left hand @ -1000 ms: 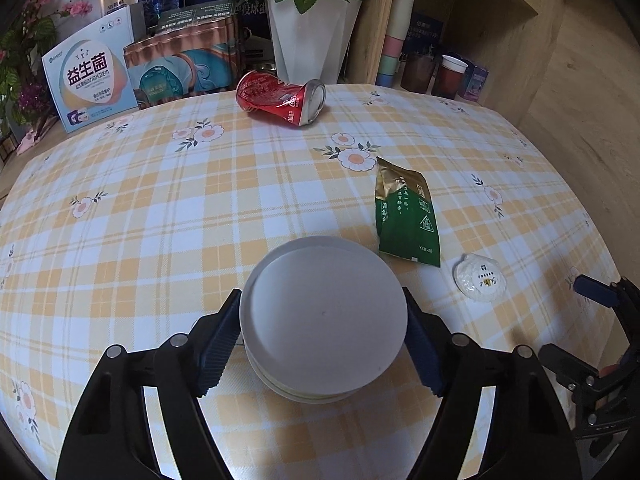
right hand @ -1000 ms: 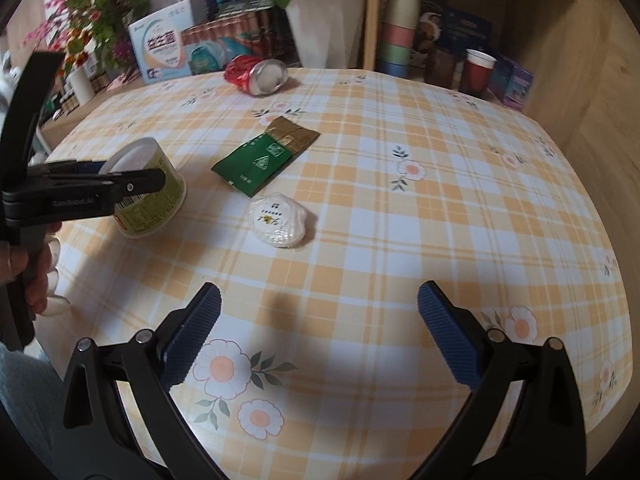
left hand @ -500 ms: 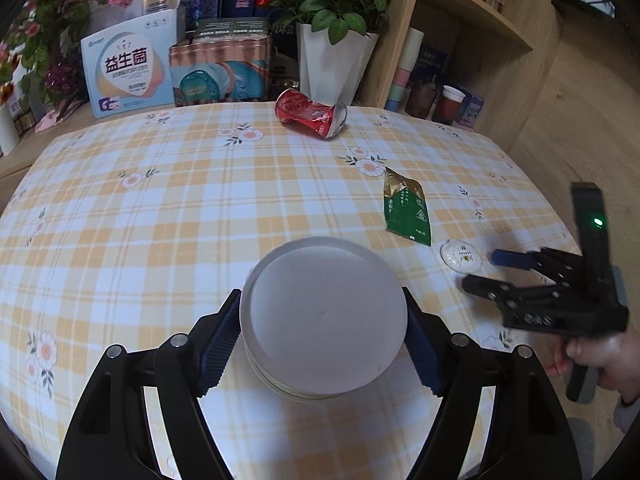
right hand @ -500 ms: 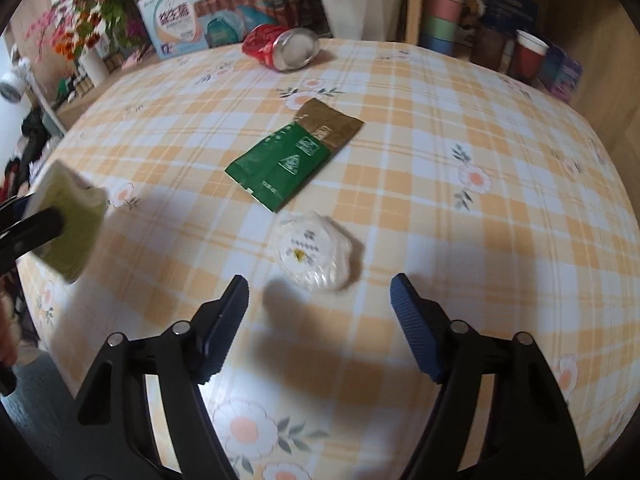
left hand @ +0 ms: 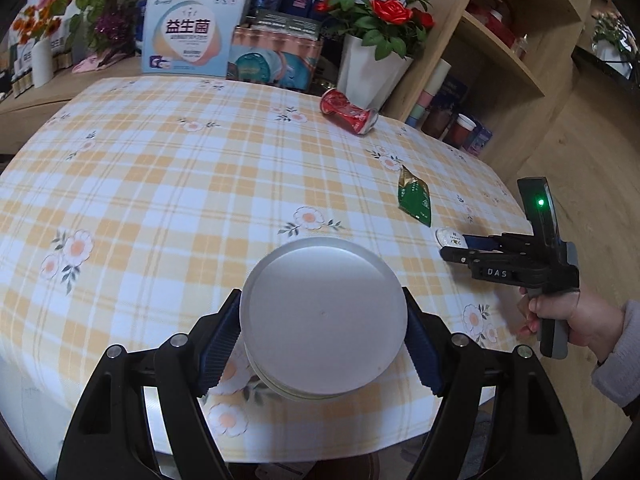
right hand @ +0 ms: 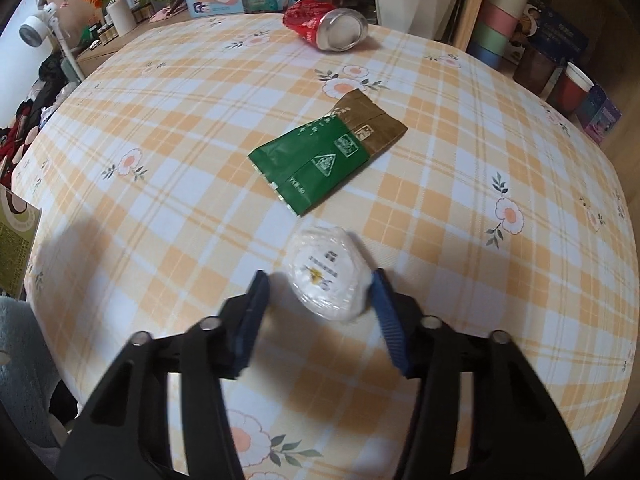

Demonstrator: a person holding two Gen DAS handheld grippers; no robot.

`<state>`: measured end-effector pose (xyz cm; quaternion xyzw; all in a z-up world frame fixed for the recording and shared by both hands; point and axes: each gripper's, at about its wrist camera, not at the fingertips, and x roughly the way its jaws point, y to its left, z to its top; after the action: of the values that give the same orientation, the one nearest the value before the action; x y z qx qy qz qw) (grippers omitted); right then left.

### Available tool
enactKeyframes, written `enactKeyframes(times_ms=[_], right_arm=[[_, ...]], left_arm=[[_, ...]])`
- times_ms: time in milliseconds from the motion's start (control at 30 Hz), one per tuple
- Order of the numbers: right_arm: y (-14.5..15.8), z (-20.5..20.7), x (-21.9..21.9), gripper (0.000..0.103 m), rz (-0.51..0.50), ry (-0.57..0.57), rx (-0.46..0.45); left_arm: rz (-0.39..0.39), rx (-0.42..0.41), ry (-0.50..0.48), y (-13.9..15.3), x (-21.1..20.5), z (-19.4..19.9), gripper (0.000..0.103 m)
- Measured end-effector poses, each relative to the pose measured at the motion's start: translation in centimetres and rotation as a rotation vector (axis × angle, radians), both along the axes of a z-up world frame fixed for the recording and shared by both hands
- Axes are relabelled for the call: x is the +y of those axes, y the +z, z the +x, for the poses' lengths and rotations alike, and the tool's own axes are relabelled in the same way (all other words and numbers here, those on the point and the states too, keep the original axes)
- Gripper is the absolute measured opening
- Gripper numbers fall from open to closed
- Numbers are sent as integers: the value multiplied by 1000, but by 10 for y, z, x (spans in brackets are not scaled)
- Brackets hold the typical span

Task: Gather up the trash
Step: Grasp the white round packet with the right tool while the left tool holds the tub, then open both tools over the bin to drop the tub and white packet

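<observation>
My left gripper (left hand: 322, 330) is shut on a round white-bottomed tub (left hand: 324, 320) and holds it above the near table edge. My right gripper (right hand: 320, 304) is open, its fingers on either side of a small white wrapped puck (right hand: 326, 272) lying on the checked tablecloth (right hand: 160, 152); the right finger touches it or nearly so. The puck also shows in the left wrist view (left hand: 451, 237), with the right gripper (left hand: 460, 246) at it. A green and gold sachet (right hand: 326, 156) lies just beyond. A crushed red can (right hand: 326, 24) lies at the far edge.
A white flower pot (left hand: 370, 68), boxes (left hand: 188, 34) and a wooden shelf with cups (right hand: 504, 12) stand behind the table. The tub's green side shows at the left of the right wrist view (right hand: 16, 248).
My left gripper has pulled back and up from the table with the tub. My right gripper has moved forward and down to the white puck and narrowed around it.
</observation>
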<state>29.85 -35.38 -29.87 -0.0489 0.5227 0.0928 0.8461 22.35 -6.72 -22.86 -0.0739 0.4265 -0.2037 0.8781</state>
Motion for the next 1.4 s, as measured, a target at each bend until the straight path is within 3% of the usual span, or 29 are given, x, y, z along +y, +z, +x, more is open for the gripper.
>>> enactKeyframes(times_ms=[167,467,1400], right_arm=[[0,-10,2,42,9,-10,5],[11,-47,25,41,53,-29,-64],[74,-127,46,41,114,-53,-202]], left_arm=[[0,14,32,0,23,-15,73],[-4,-25,49,13,46,-36,73],[-24,-137,-32,64,38,-85,73]])
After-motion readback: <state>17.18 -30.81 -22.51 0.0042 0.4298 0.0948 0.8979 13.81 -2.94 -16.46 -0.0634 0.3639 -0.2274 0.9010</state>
